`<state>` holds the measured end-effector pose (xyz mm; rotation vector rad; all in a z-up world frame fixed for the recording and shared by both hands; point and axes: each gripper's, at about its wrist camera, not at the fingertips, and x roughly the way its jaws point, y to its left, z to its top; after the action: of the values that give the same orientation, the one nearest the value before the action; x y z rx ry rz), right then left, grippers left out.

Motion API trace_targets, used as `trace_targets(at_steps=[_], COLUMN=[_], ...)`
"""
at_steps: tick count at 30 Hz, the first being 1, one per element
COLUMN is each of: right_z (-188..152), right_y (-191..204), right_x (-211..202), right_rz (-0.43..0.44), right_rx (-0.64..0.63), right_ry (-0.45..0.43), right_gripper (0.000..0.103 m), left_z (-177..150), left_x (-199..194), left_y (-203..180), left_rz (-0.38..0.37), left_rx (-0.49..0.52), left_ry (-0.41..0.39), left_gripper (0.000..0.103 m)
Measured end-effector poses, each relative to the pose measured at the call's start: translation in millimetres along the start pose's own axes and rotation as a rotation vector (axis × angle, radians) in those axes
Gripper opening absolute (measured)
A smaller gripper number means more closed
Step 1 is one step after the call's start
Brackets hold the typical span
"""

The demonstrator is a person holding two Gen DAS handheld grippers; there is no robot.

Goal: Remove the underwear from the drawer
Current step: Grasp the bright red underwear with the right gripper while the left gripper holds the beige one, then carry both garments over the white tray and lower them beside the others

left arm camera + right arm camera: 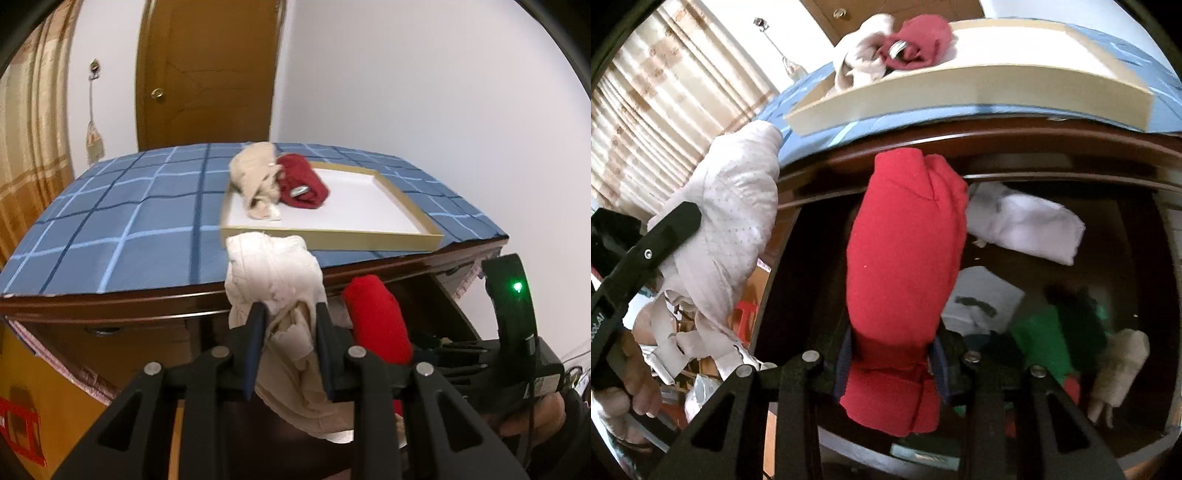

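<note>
Both pieces are lifted clear of the drawer (1052, 295): the left gripper (288, 317) clamps cream underwear (273, 273), and the right gripper (894, 354) pinches red rolled underwear (905, 240). Ahead of both sits the shallow tray (406, 206); next, I judge, carry forward and release.

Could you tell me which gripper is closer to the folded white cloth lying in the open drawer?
Right. The right gripper, clamped on the red underwear, hangs just over the drawer beside the white cloth. The left gripper, holding the cream underwear, is off to the drawer's left side.
</note>
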<state>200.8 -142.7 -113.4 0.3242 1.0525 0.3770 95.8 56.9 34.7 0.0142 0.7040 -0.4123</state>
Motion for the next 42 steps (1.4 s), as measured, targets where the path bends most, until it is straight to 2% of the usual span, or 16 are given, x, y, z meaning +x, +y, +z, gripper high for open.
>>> trace_targets(at_steps=[14,17,24,42], right_z=[3.7,0.8,16.8,63.1], right_y=[-36.2,-43.9,-47.8,-54.1], right_x=[-77.0,-80.2,-93.4,-121.0], right_rz=[-0.025,-0.028,-0.05,-0.118], right_rx=[0.036,0.036,0.024,-0.034], right_ry=[-0.15,-0.178,-0.228,-0.318], right_gripper=[0.039,0.039,0.039,0.039], left_z=[24.5,32.2,50.4,99.8], left_x=[3.3,3.9,5.1,28.7], left_y=[-46.3,-54.4,-72.4,-88.6], left_rz=[-0.042,-0.059,-0.079,-0.096], left_rx=[0.08,0.096,0.143,0.182], left_ry=[-0.034,-0.049,-0.085,-0.143], left_gripper=[0.025,0.025,0.025,0.025])
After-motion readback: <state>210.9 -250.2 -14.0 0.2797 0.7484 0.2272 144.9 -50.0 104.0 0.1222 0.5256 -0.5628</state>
